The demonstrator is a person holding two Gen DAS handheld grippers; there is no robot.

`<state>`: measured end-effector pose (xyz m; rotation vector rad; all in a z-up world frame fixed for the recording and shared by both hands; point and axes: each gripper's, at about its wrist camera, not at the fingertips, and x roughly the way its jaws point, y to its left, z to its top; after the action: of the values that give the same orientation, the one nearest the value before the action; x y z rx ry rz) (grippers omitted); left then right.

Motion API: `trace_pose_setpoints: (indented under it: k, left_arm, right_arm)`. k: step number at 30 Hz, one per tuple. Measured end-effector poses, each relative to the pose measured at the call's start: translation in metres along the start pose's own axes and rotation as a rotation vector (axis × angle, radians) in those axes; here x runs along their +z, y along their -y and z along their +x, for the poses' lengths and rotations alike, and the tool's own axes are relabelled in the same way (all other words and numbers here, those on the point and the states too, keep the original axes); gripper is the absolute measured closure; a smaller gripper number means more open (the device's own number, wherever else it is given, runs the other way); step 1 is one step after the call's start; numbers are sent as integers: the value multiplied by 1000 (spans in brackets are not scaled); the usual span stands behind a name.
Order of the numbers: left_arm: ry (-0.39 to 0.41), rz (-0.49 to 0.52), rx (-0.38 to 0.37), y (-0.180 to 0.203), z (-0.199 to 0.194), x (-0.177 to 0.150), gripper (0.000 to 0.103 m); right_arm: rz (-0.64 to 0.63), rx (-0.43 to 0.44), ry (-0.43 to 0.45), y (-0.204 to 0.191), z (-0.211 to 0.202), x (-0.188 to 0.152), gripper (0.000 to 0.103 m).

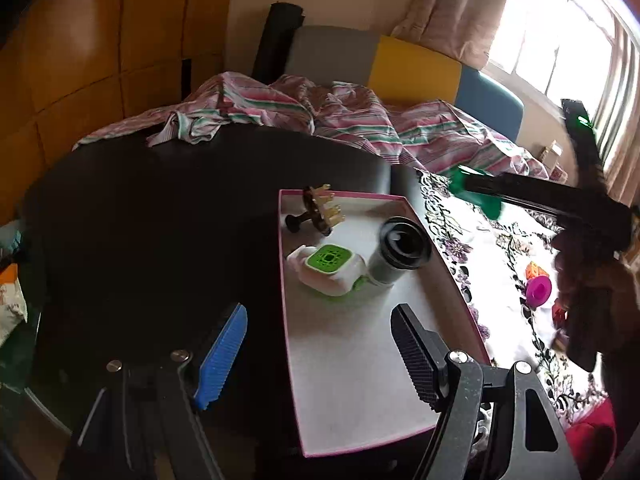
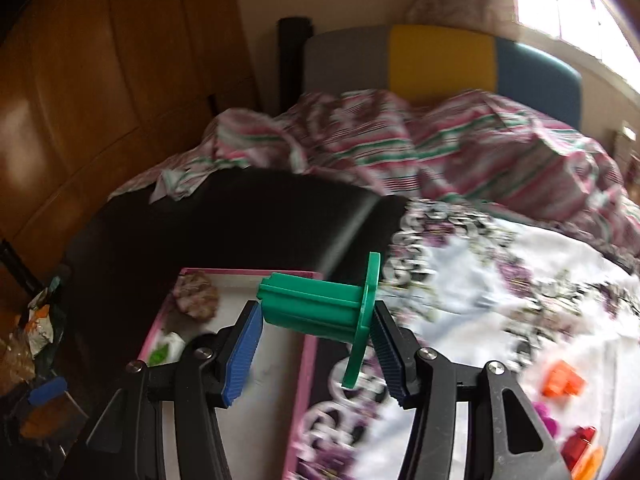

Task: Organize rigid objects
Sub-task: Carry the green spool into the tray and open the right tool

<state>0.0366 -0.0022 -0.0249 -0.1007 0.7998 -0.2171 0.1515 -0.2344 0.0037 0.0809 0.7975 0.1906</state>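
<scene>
The right gripper point(image 2: 316, 344) is clamping a green spool point(image 2: 320, 306) over the pink-rimmed tray point(image 2: 306, 384). The left gripper point(image 1: 320, 356) is hovering wide apart and empty above the tray's near end; what is probably a hair claw point(image 1: 320, 210) is lying at its far end.

The green plastic spool point(image 2: 320, 308) is held sideways in the air, flange end to the right, just over the near edge of the pink-rimmed box point(image 1: 344, 196). Inside the box, a brown hair claw point(image 1: 320, 210), a white-and-green cube gadget point(image 1: 330, 270) and a dark-lidded cup point(image 1: 398, 250) tipped on its side are parked toward the far end.
</scene>
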Motion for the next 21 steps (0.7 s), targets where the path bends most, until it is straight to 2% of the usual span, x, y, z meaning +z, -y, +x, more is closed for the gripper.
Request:
trace_pose_setpoints:
  k: [6,12,13,14,15,21]
  left_arm:
    - [-8,-52,-1,-17,1,-3,28]
    - [-21,-95,-4,-31,6,-4,28]
    - [-25,-101,-7,-32,6,-5,28]
    - [-27,-107,-7,-34,7,-5,28]
    - [-25,-112,-8,-36,6,-6,28]
    - [-26,-138,-19,-42,8,-5,28]
  right_arm:
    - [-60,29,-89,-44,56,19,48]
    - [-111,56,-206,-73,109,10,48]
    - [-132,49,-226,-77,114,5,50]
    - [-158,49,-246,-82,119,-1,57]
    - [-174,48,-268,-84,121,-6,68]
    - [-193,65,-304,-85,116,-25,70]
